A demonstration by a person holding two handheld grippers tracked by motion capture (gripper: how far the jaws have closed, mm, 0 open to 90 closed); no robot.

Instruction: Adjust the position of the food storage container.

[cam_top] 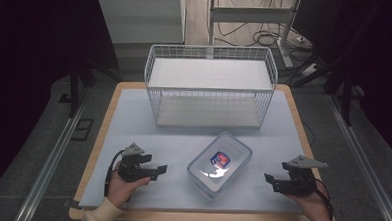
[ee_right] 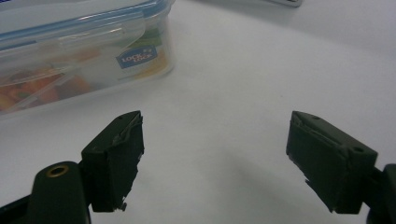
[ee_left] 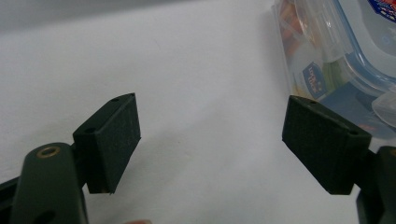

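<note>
Two hands at the near edge of the bench each hold a gripper: the left gripper and the right gripper both point inward, jaws spread wide with nothing between them. Between the two, apart from both, a clear plastic container with a blue-trimmed lid lies flat on the white mat. Beyond it stands a white wire basket, upright, near the far edge.
</note>
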